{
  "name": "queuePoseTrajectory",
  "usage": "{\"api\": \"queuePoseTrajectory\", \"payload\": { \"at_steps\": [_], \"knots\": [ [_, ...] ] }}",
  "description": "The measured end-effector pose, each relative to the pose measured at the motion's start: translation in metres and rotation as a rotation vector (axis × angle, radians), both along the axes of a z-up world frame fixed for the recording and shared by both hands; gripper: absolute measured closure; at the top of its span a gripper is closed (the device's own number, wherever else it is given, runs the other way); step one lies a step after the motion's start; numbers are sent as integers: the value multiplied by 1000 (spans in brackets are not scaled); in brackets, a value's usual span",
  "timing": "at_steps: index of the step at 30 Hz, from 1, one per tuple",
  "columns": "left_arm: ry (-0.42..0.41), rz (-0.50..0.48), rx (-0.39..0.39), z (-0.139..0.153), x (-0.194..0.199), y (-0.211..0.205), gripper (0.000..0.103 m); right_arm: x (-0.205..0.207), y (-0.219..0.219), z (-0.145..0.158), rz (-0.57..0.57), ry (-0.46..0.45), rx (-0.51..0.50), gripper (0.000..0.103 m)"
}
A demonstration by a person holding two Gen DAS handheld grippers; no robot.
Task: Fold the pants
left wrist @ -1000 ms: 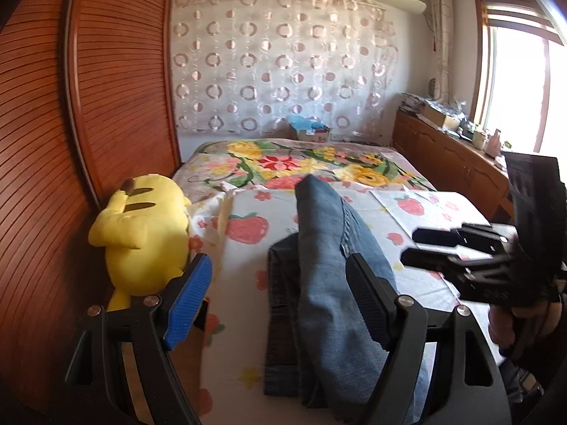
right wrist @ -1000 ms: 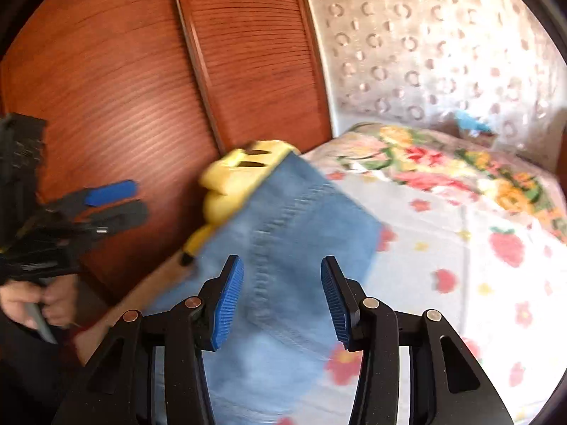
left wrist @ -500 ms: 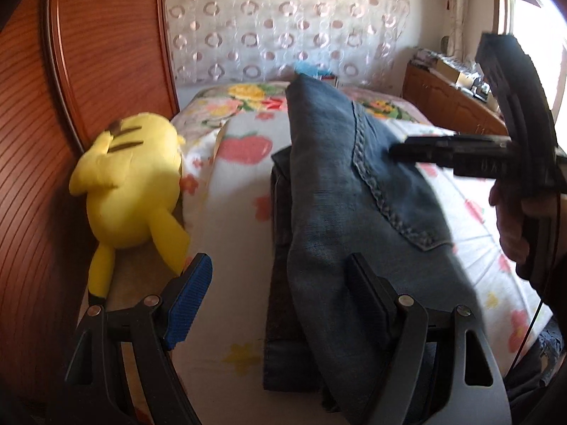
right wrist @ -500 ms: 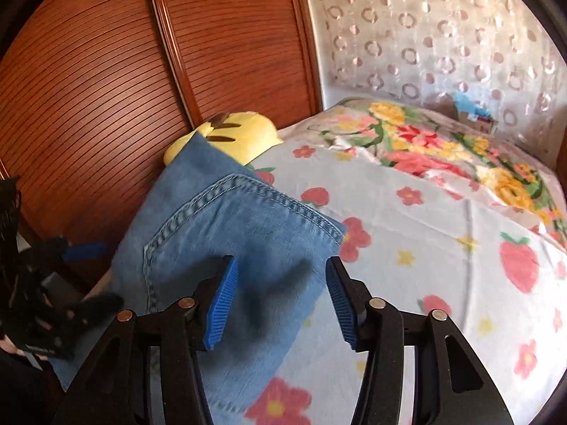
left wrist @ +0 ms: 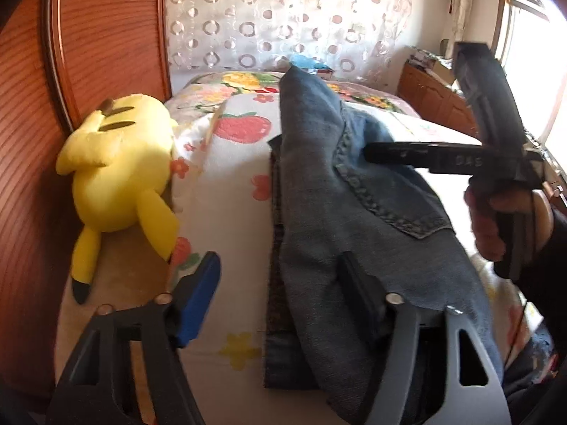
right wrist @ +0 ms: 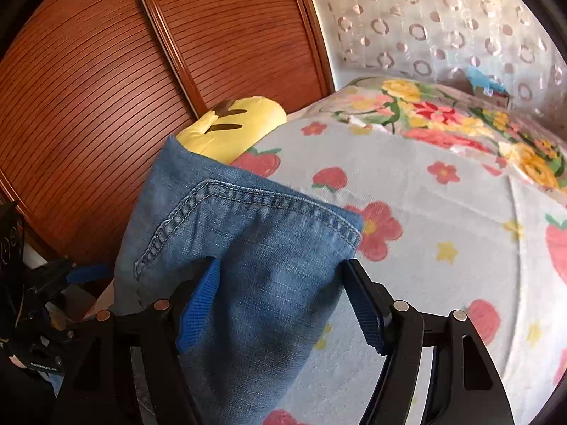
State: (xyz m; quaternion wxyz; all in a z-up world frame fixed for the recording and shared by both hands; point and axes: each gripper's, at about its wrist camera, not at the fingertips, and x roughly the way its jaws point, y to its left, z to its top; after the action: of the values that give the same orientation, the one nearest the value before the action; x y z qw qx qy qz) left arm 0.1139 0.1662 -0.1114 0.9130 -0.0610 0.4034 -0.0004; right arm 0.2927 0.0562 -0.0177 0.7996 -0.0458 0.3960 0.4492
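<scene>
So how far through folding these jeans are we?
Well along, it seems. The jeans already lie doubled into a narrow stack on the bed, a darker layer showing underneath. In hand: both tools are open, the left tool and right tool each straddling denim without clamping it. Left: probably a last fold or smoothing; the near end is out of view.

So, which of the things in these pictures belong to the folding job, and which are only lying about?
Belong to the job:
- jeans
- left gripper
- right gripper
- bed where the folding is done

Only lying about:
- yellow plush toy
- blue item at the bed's far end
- wooden sideboard
</scene>
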Motion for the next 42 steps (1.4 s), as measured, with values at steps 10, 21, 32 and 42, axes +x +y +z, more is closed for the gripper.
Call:
{"api": "queuePoseTrajectory", "payload": {
  "at_steps": [10, 21, 32, 42],
  "knots": [
    [-15, -48, -3, 2, 0, -9, 62, 14, 2, -9, 0, 25, 10, 31],
    [-22, -106, -45, 0, 4, -7, 92, 2, 6, 7, 73, 16, 3, 78],
    [-150, -60, -76, 48, -25, 12, 95, -31, 15, 96, 183, -86, 89, 81],
    [-242, 18, -61, 101, -4, 56, 95, 7, 51, 136, 249, -104, 158, 81]
  ]
}}
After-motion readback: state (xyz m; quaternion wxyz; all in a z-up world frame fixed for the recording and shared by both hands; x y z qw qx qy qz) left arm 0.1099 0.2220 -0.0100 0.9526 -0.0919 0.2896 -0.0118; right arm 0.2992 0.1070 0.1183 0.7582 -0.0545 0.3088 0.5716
